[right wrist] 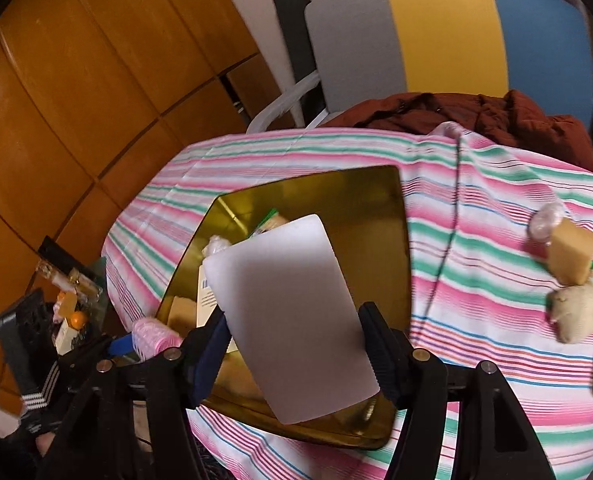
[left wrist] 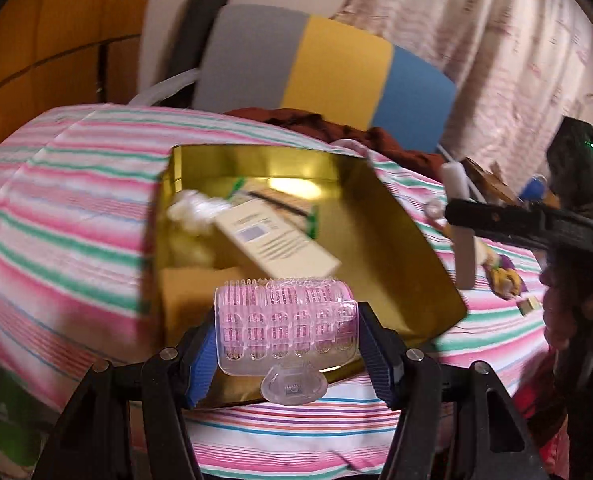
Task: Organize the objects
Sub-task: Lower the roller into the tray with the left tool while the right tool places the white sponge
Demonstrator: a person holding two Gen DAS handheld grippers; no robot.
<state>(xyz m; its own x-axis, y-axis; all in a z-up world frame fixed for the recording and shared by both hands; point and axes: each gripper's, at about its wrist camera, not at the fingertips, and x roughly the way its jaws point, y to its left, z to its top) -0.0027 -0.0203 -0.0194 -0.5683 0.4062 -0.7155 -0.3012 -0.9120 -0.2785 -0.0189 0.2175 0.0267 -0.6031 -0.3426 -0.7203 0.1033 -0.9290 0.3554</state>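
A wall of orange-brown wooden panels (right wrist: 76,92) fills the left of the room, with a strip of pale wall beside it, and a patterned pale curtain (left wrist: 496,48) hangs at the right in the left wrist view. Beyond the far edge of the table stands a chair whose back (right wrist: 448,36) is banded grey, yellow and blue; a rust-brown garment (right wrist: 476,114) lies bunched at its foot, touching the far edge of the cloth. The table is covered by a striped cloth (right wrist: 476,208) in pink, white, green and blue, with folds running across it.

Near the middle of the cloth sits a shiny gold box (left wrist: 396,240), open at the top. Inside it lie a cream carton with printed text (left wrist: 276,240), a green-edged packet behind that, a white crumpled wad (left wrist: 192,204) at the far left corner, and a tan block (left wrist: 184,292) at the near left corner.

The right gripper (right wrist: 296,344) pinches a flat white card-like piece (right wrist: 292,312), tilted, above the near half of the box. The left gripper (left wrist: 286,340) pinches a pink hair roller (left wrist: 284,320) by its ends, lying crosswise over the near edge of the box, with a clear clip hanging below it.

Towards the right edge of the cloth lie a tan block (right wrist: 570,254), a small pale stuffed figure (right wrist: 578,314) just beside it, and some yellow items too blurred to name.
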